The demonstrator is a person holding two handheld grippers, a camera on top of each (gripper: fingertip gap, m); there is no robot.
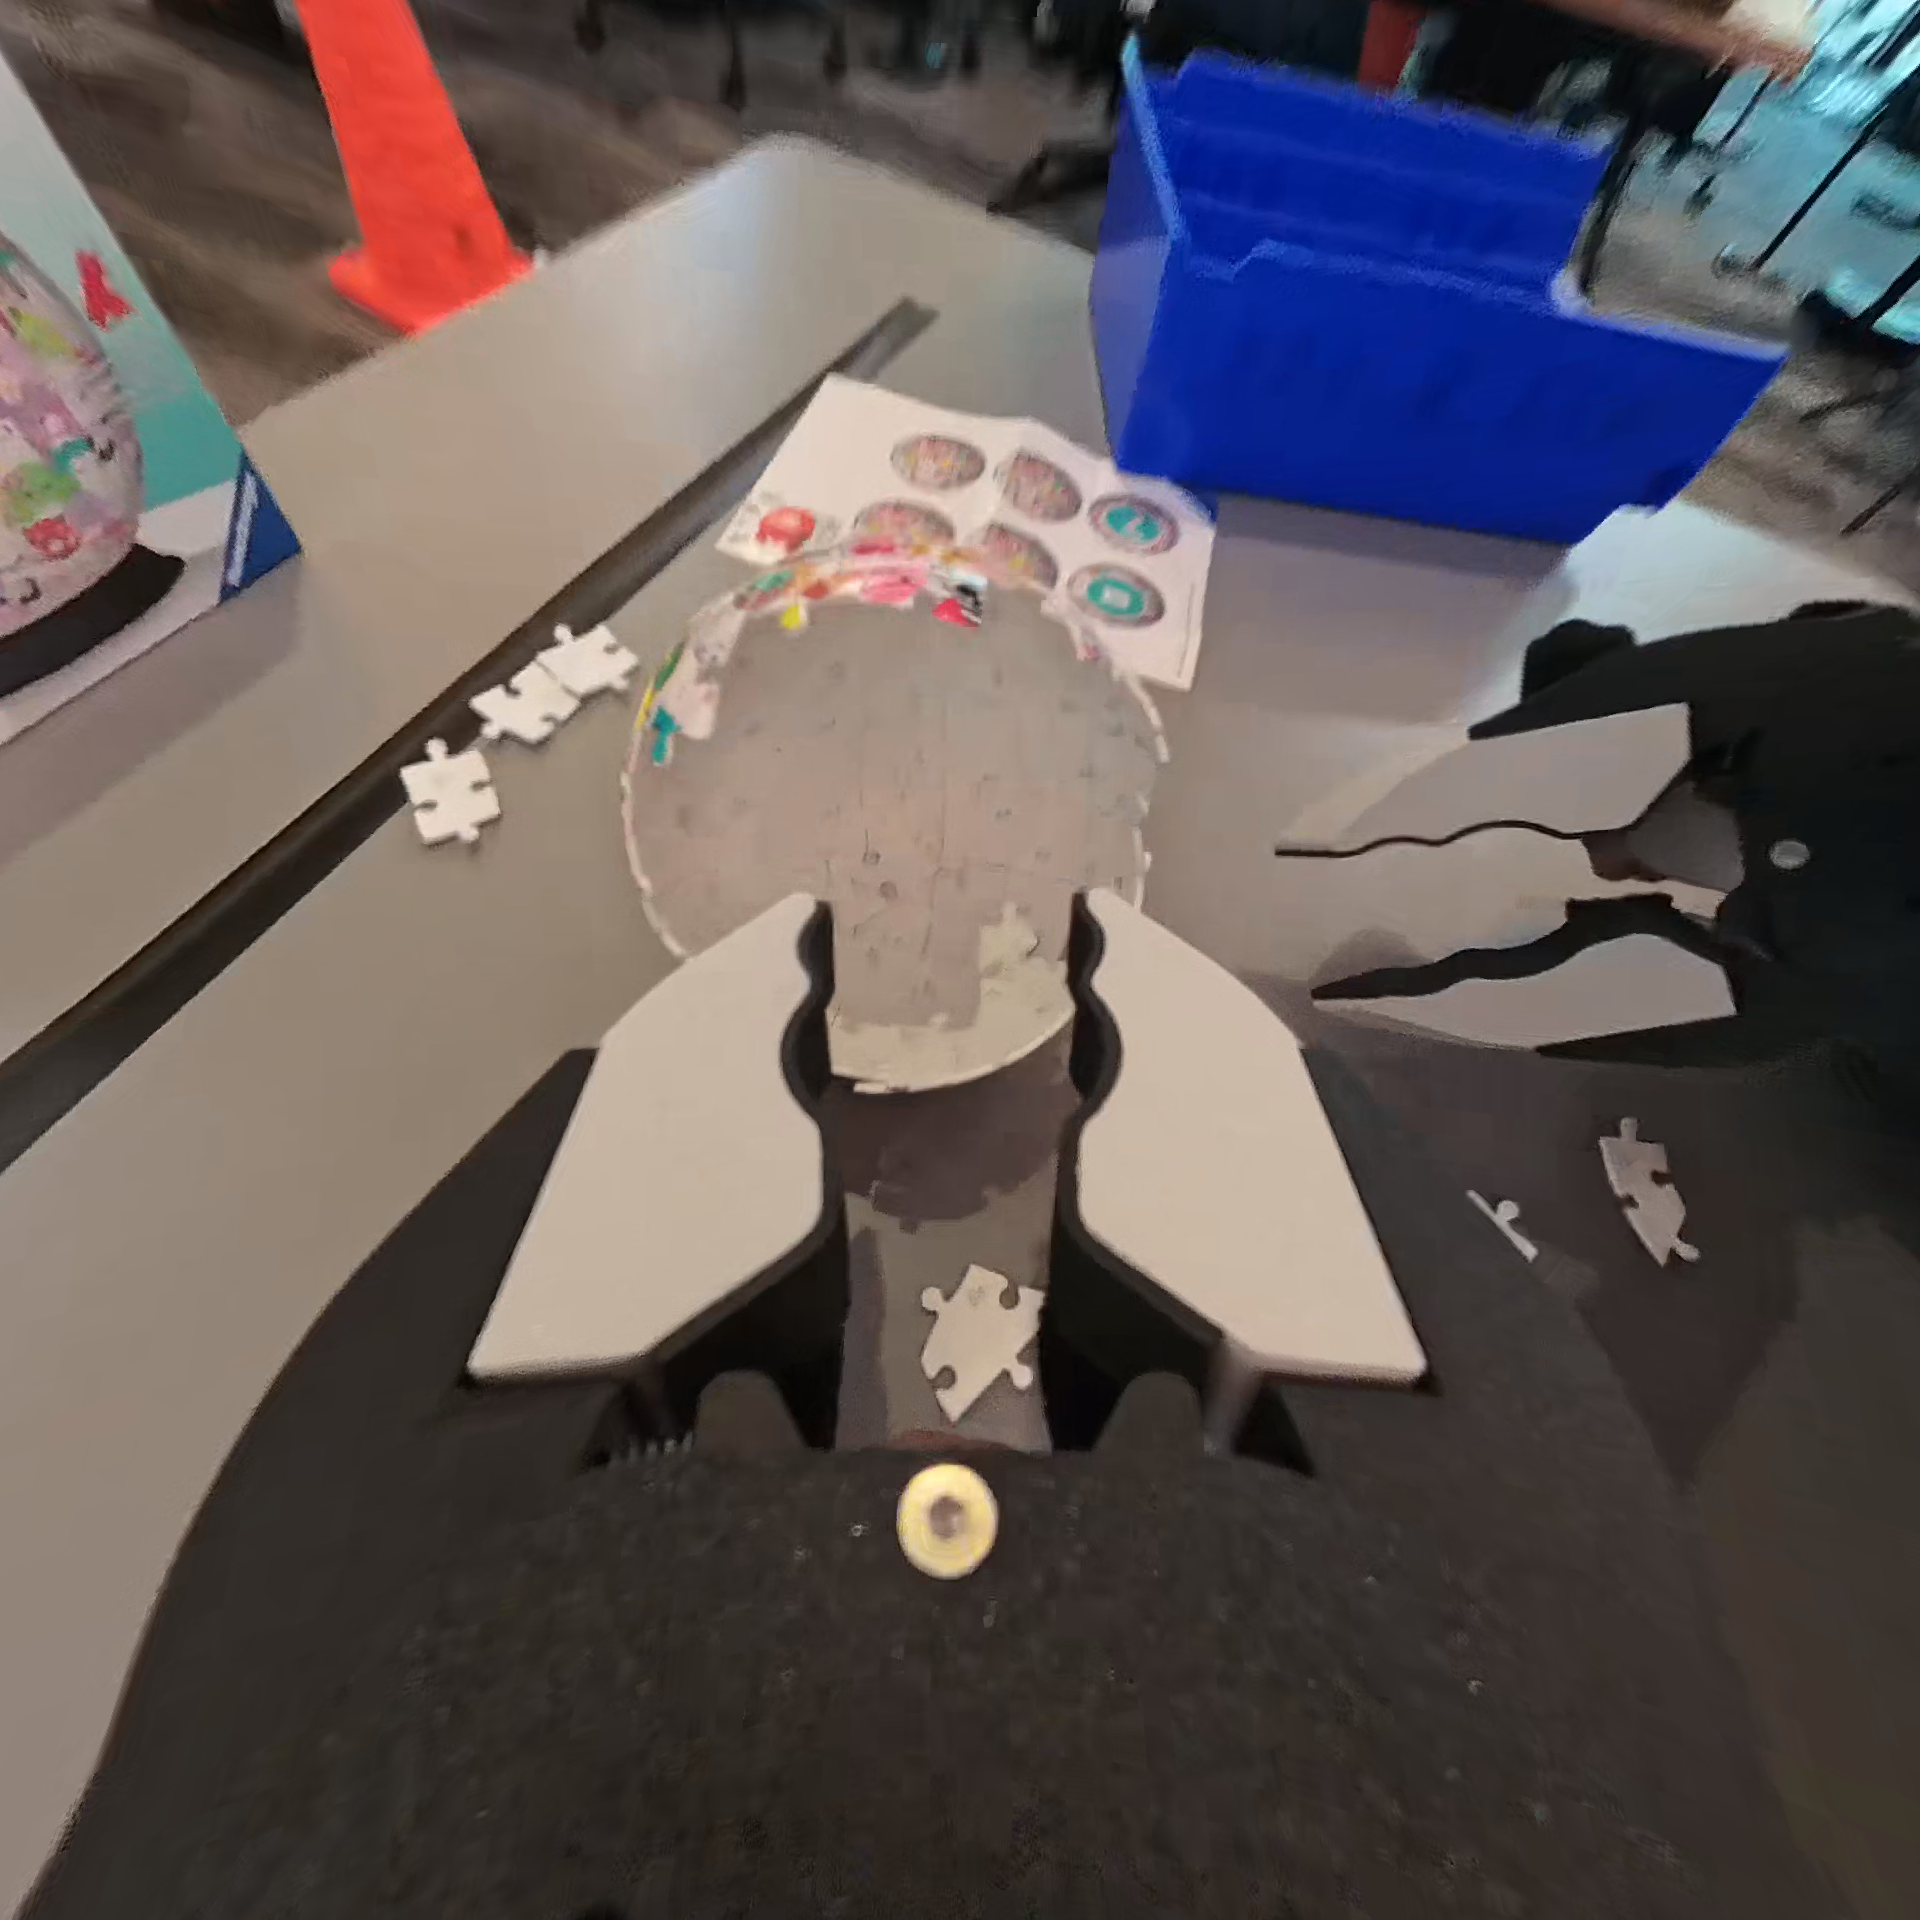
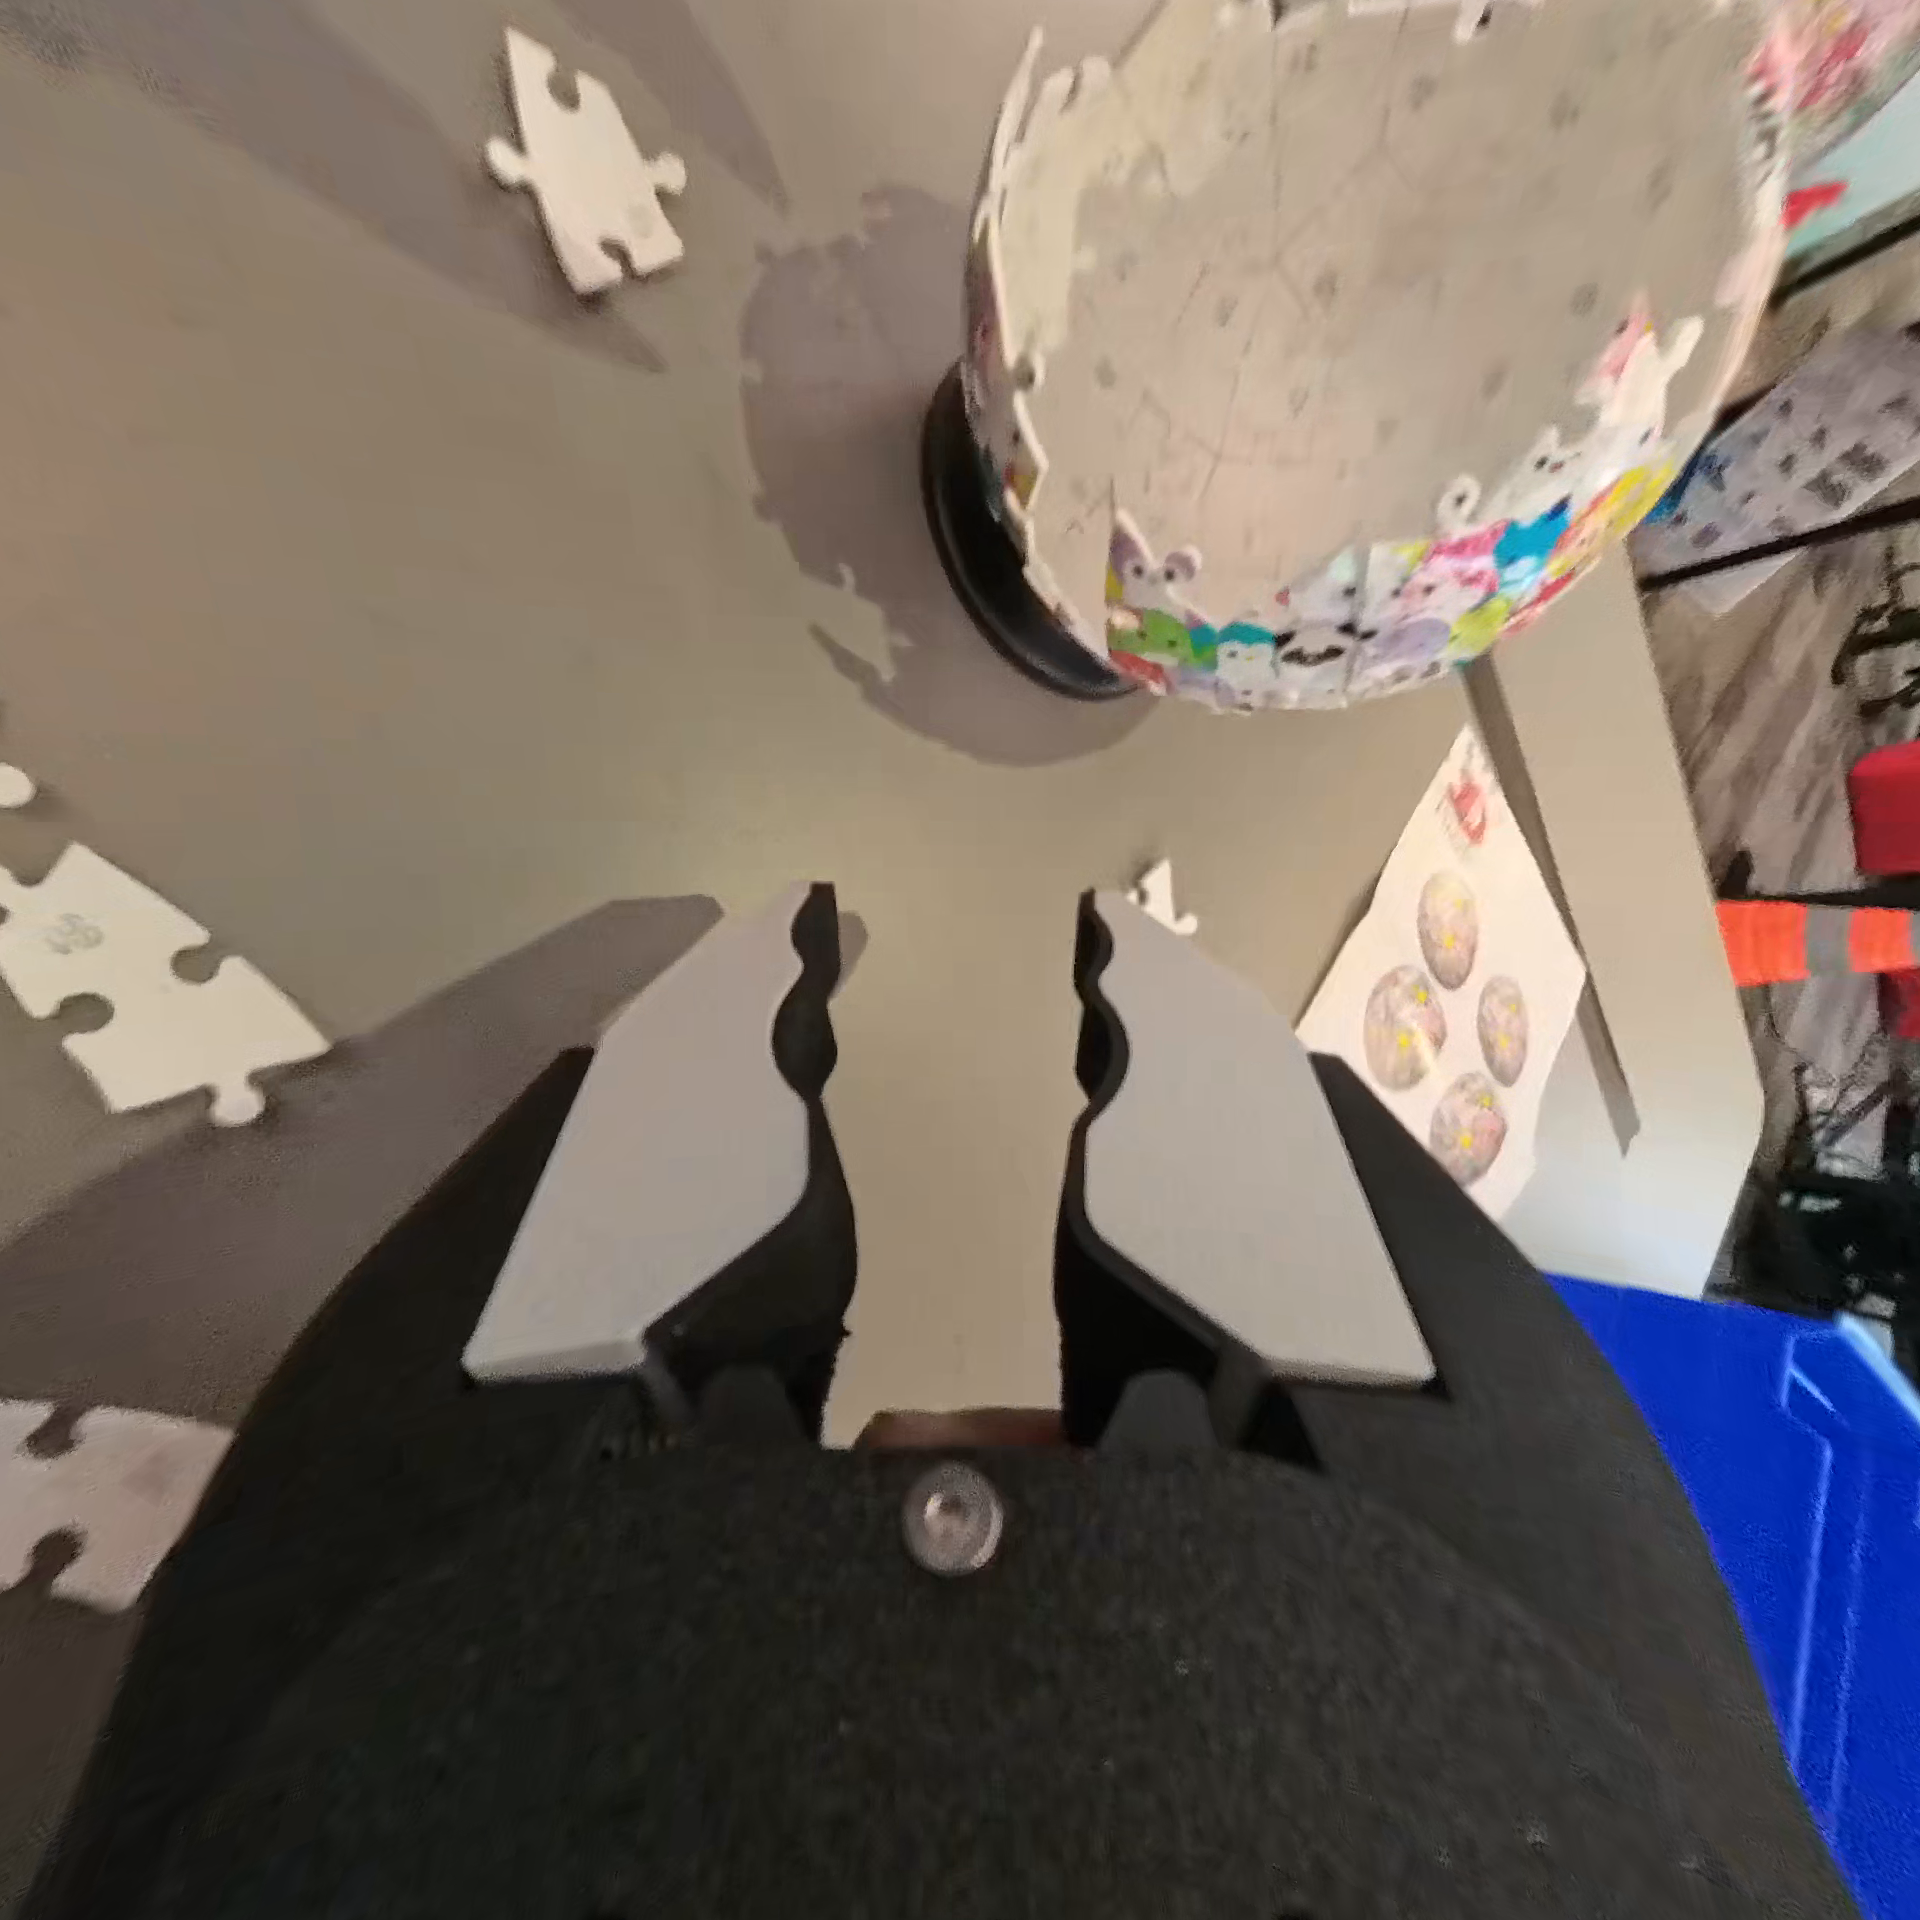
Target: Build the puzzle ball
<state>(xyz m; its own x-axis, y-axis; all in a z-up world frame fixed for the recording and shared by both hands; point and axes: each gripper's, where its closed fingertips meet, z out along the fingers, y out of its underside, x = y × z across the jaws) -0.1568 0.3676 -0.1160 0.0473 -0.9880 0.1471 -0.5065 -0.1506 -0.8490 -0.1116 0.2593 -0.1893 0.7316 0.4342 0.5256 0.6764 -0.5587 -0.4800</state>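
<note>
- The left tool's fingers (image 1: pixel 717 1091) hide the puzzle ball's (image 1: pixel 894 790) lower edge.
- The picture box (image 1: pixel 94 499) is cut off at the left edge.
- The room behind the blue bin (image 1: pixel 1351 343) is blurred.

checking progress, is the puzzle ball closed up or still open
Open: the puzzle ball shows its blank inner side through a large gap.

The half-built puzzle ball (image 1: pixel 894 790) blocks the left claw (image 1: pixel 948 935) ahead; bare table (image 2: pixel 416 623) lies before the right claw (image 2: pixel 951 914).
</note>
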